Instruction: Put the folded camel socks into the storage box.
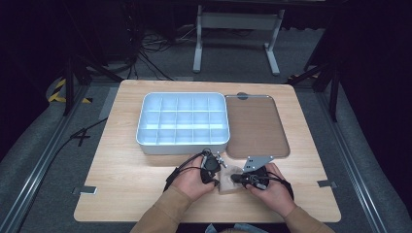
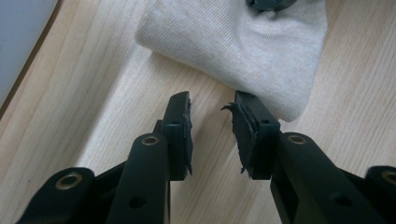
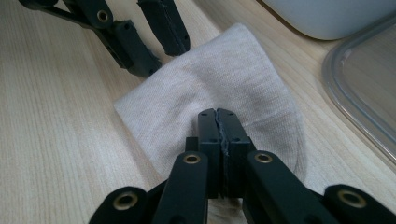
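Near the tabletop's front edge, beige cloth (image 3: 219,88) pinched in the closed right gripper (image 3: 218,116); left gripper (image 2: 212,112) narrowly parted just beside the cloth's edge, holding nothing

A fixed high view looks forward and down over the light wooden table (image 1: 145,194), taking in the pale blue compartment tray (image 1: 183,121) and the floor beyond. The left gripper view rides low and close, facing along the left gripper (image 2: 212,123) toward the folded beige knit cloth (image 2: 243,46). The right gripper view sits just as near (from the opposite side), looking over the right gripper (image 3: 218,126) across the same cloth (image 3: 187,93), which all three views share (image 1: 231,182).
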The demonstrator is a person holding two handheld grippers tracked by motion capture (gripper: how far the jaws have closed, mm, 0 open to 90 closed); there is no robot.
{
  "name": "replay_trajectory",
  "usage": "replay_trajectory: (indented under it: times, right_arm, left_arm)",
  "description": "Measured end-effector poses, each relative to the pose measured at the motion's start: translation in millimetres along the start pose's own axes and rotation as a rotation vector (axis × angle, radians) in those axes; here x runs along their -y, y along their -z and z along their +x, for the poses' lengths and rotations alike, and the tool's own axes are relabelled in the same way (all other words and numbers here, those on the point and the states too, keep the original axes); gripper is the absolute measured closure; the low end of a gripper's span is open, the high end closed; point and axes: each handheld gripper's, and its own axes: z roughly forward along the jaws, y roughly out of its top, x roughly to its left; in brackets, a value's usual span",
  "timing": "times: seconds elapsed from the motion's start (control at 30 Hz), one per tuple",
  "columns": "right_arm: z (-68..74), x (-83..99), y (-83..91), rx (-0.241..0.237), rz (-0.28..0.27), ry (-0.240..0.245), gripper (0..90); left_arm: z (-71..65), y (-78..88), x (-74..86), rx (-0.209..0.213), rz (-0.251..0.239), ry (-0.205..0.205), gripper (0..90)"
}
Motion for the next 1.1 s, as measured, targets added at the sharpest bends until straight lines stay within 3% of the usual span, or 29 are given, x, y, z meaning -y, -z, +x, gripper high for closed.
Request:
replay_trajectory:
  times: [0.03,0.27,0.4,0.57,0.7,0.87,1.0,1.1]
  right_arm:
    - [0.3,0.1,-0.1,0.0,0.0,0.001,89.7]
    - [1.4,3.9,0.7,-0.006,-0.023,0.0,89.7]
    - [2.6,5.0,1.0,0.001,-0.029,0.002,89.7]
    - [3.0,4.8,0.9,-0.001,-0.03,-0.003,89.6]
    - [6.6,2.7,0.3,0.013,-0.019,0.002,89.7]
    - [6.3,3.0,0.2,0.008,-0.023,-0.007,89.6]
    - [7.4,2.8,0.4,0.012,-0.021,0.004,89.6]
    - [7.9,2.8,0.8,0.009,-0.021,0.002,89.6]
  left_arm:
    - [0.2,0.8,-1.1,0.004,0.013,-0.006,67.6]
    - [-3.9,0.7,-7.2,0.003,-0.017,-0.063,67.6]
    - [-8.7,5.7,-12.5,-0.004,-0.053,-0.104,67.4]
    - [-11.3,5.5,-17.1,0.011,-0.092,-0.127,67.5]
    - [-16.0,6.4,-20.5,-0.011,-0.066,-0.151,67.8]
    - [-16.2,9.6,-19.1,-0.009,-0.092,-0.166,65.4]
    - [-21.7,10.7,-22.3,-0.028,-0.095,-0.223,64.9]
    - [-23.1,11.2,-22.9,-0.025,-0.101,-0.234,64.6]
